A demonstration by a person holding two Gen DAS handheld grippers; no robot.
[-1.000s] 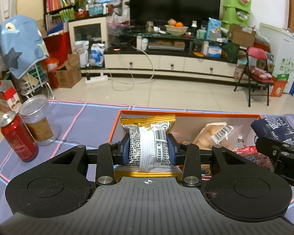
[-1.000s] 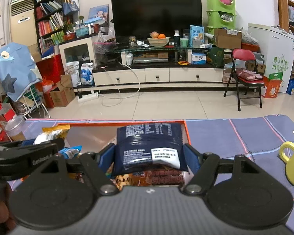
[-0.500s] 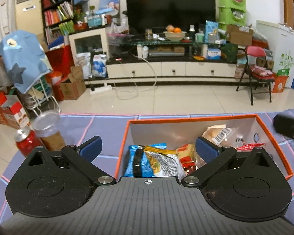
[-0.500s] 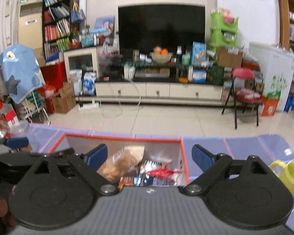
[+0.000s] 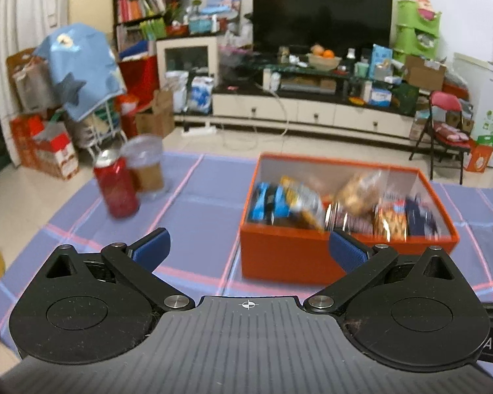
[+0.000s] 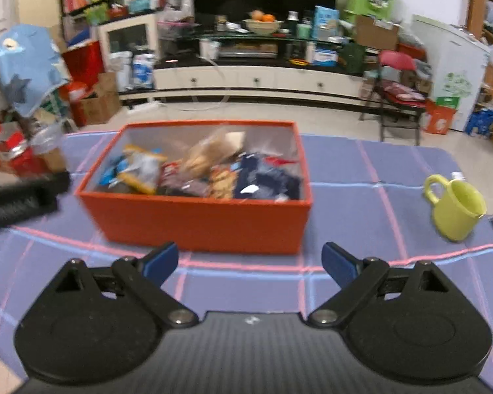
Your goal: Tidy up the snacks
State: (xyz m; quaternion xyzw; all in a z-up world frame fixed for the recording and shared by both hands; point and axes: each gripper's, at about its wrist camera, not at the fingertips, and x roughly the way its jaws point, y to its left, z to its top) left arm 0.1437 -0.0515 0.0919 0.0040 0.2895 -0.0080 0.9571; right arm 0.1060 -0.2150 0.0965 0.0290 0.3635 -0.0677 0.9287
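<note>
An orange box [image 5: 279, 259] stands on the purple checked cloth [image 5: 197, 216], filled with several snack packets [image 5: 312, 210]. My left gripper [image 5: 249, 251] is open and empty, set back from the box's near left corner. In the right wrist view the same orange box [image 6: 197, 223] lies straight ahead, its snack packets [image 6: 197, 170] blurred, with a dark blue packet [image 6: 266, 177] at the right end. My right gripper [image 6: 249, 260] is open and empty, just short of the box's front wall. The left gripper's black body [image 6: 19, 197] shows at the left edge of that view.
A red can [image 5: 116, 187] and a clear lidded jar [image 5: 146, 167] stand on the cloth left of the box. A yellow-green mug [image 6: 455, 207] stands to its right. Beyond the table's far edge are tiled floor, a TV cabinet and a folding chair.
Both grippers opened and let go of their packets, the left a white-and-gold one, the right a dark blue one. Both packets now lie in the box. Both grippers have drawn back from it.
</note>
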